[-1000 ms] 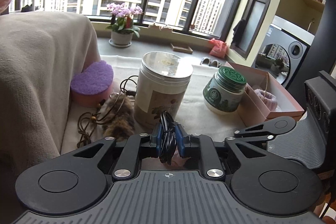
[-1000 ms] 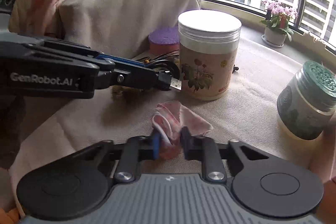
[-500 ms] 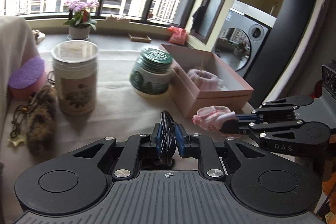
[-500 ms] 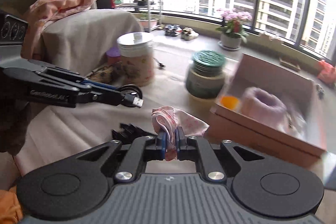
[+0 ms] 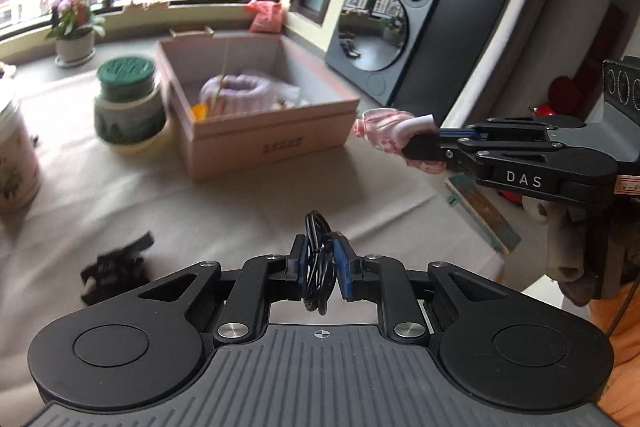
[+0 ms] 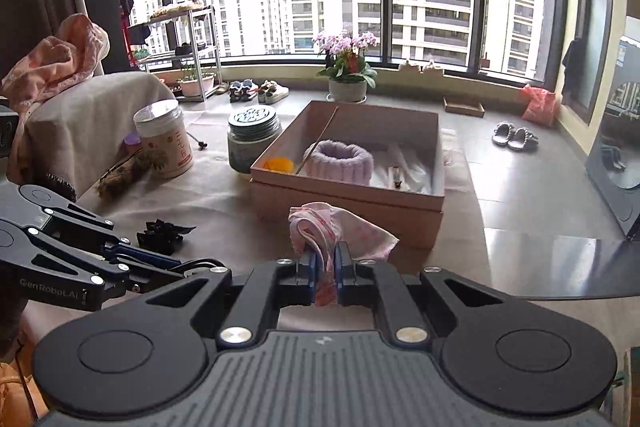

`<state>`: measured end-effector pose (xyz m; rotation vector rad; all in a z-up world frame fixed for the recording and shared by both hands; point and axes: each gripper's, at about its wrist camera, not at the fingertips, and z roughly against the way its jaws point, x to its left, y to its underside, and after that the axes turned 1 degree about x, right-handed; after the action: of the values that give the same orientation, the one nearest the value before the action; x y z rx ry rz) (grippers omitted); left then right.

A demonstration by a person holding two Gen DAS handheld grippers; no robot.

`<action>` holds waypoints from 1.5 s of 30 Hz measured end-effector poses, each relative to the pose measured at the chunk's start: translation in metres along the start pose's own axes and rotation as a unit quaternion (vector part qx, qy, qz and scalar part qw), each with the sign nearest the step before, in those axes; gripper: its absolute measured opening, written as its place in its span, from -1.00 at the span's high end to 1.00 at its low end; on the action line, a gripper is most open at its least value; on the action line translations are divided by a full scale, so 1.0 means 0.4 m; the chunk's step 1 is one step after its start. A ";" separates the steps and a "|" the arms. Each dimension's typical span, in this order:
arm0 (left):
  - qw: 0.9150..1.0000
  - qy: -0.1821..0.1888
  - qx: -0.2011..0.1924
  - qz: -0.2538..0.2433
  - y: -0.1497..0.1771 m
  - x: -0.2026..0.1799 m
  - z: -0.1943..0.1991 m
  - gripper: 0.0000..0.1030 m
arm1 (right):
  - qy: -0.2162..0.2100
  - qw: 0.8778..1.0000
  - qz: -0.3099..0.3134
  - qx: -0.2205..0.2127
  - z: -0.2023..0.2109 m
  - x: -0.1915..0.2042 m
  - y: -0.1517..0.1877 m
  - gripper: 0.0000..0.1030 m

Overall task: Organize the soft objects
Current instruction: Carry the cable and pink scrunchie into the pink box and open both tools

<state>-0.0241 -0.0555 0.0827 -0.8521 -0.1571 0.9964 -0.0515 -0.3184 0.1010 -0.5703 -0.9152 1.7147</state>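
The right gripper (image 6: 324, 267) has its jaws pinched on a pink cloth (image 6: 340, 227), carried in the air just short of the near wall of the open cardboard box (image 6: 348, 203). The left gripper (image 5: 320, 263) has its jaws clamped on a coiled black cable (image 5: 318, 259) and hangs above the tabletop (image 5: 224, 203), nearer the person than the box.

Inside the box lie a lavender fluffy band (image 6: 339, 159), something orange (image 6: 279, 164) and a thin stick (image 6: 318, 141) leaning across one corner.

A loose corner of the cloth droops to the right, and I'd guess it could drape over the box's near wall if let go too soon, leaving the cloth half out. The two grippers are close together, so they could knock each other over the box. The cable's loops stick out past the jaws and might snag the black hair clip (image 5: 114, 267) lying below on the left, or the stick.
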 end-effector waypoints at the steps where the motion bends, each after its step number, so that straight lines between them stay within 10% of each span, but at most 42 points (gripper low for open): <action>1: 1.000 0.000 -0.007 -0.006 -0.018 -0.008 0.007 0.63 | 0.002 1.000 -0.003 -0.009 0.013 -0.010 -0.008 0.83; 13: 0.993 -0.020 -0.116 -0.001 -0.345 0.007 0.006 0.63 | 0.007 0.996 -0.009 -0.094 0.022 -0.095 -0.166 0.83; 22: 0.994 0.034 -0.071 0.079 -0.495 0.165 -0.282 0.60 | 0.015 1.000 -0.008 -0.026 -0.225 -0.164 -0.204 0.83; 26: 0.998 -0.021 -0.021 0.061 -0.470 0.194 -0.405 0.58 | -0.001 1.000 0.003 0.027 -0.332 -0.166 -0.183 0.62; 29: 0.996 0.021 -0.045 0.074 -0.450 0.221 -0.406 0.58 | -0.016 0.999 0.005 0.049 -0.378 -0.163 -0.165 0.22; 38: 0.998 0.015 -0.066 0.007 -0.352 0.196 -0.241 0.58 | 0.000 0.999 -0.010 0.041 -0.368 -0.154 -0.165 0.09; 45: 0.993 -0.049 -0.097 0.038 -0.125 0.222 -0.058 0.58 | -0.004 1.000 -0.007 0.005 -0.295 -0.063 -0.179 -0.10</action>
<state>0.0707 -0.0111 0.0795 -0.9913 -0.3112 1.1090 0.0864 -0.2965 0.0869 -0.5503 -0.9127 1.7096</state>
